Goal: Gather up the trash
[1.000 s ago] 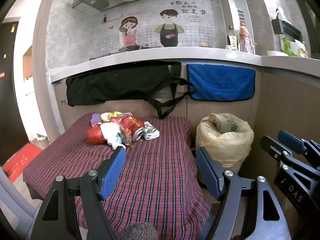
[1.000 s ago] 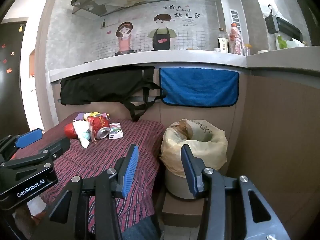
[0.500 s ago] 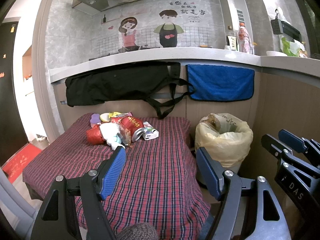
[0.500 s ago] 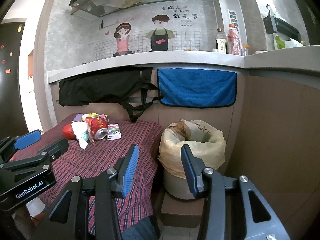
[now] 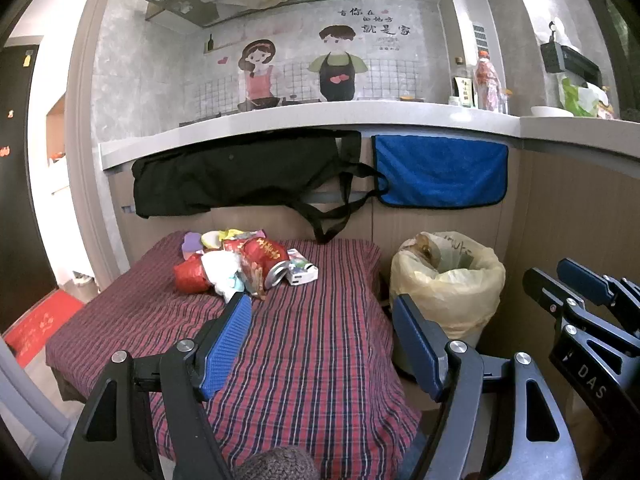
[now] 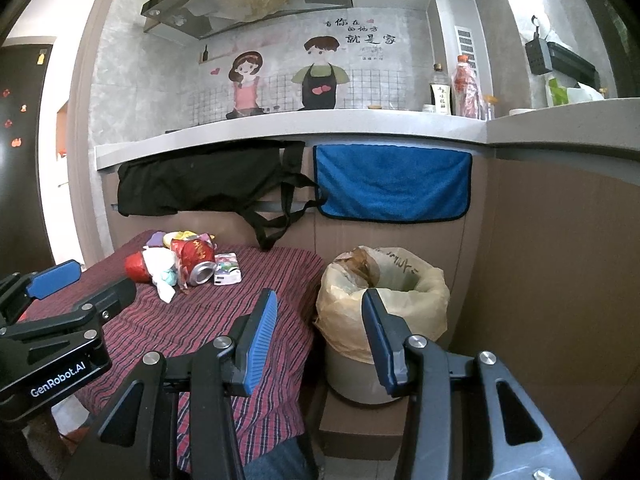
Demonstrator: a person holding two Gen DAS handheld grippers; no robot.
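A heap of trash [image 5: 240, 266] [image 6: 180, 264] lies at the far end of a table under a red plaid cloth [image 5: 312, 360] [image 6: 192, 320]: a crushed red can [image 5: 266, 260] [image 6: 196, 258], white crumpled paper [image 5: 220, 270], a red wrapper [image 5: 190, 278] and a small carton [image 5: 302, 272] [image 6: 227, 273]. To the table's right stands a bin lined with a yellowish bag [image 5: 448, 284] [image 6: 384, 300]. My left gripper [image 5: 320, 316] is open above the near cloth, well short of the heap. Open too, my right gripper [image 6: 318, 312] hangs before the bin, holding nothing.
A black bag [image 5: 240, 176] and a blue towel [image 5: 440, 172] hang from the counter edge behind the table. Bottles [image 5: 486, 80] stand on the counter. A brown panel wall [image 6: 560, 280] closes the right side. A cardboard box [image 6: 360, 424] sits under the bin.
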